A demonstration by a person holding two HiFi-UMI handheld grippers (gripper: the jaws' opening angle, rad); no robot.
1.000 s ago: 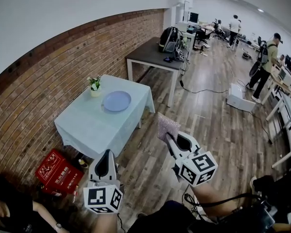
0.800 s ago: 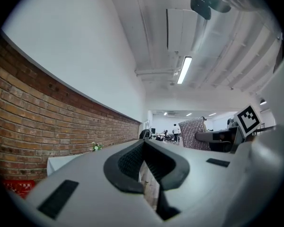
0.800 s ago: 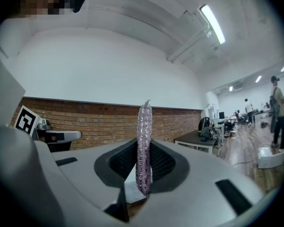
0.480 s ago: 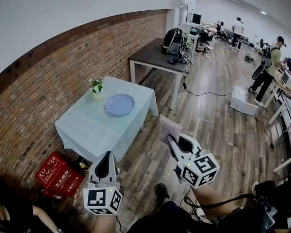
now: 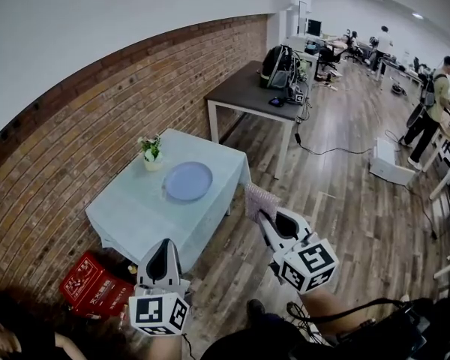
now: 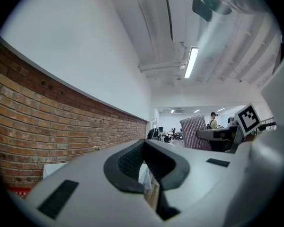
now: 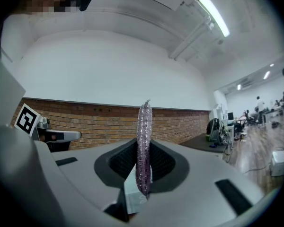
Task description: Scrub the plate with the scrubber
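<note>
Right tongs (image 7: 143, 161) are pinching the scrubber (image 7: 144, 136), a sparkly purple pad standing on edge between the pads and poking up past the tips. Left tongs (image 6: 146, 169) are pressed together with nothing in them. Both are pointing out roughly level over the wooden floor (image 5: 337, 201), well apart from the target.

And the target, the plate (image 5: 187, 181), pale blue-lilac, is lying flat on the worktop (image 5: 127, 216), which is wearing a light cloth. It is sitting just beside a little pot of flowers (image 5: 151, 151), near the brick wall (image 5: 75, 126).

So how far along are we? By my reading, nowhere near scrubbing yet. The scrubber is in hand, so that part is done, but nothing is touching the plate. The approach, the steadying and the scrubbing itself are all waiting. The free left tongs are looking like the natural choice for holding the plate.

As for writing, a red crate (image 5: 90, 285) by the worktop's near corner is carrying white lettering, too small to read. The cubes (image 5: 158, 311) on the tongs are showing only black-and-white square markers, no words.
</note>
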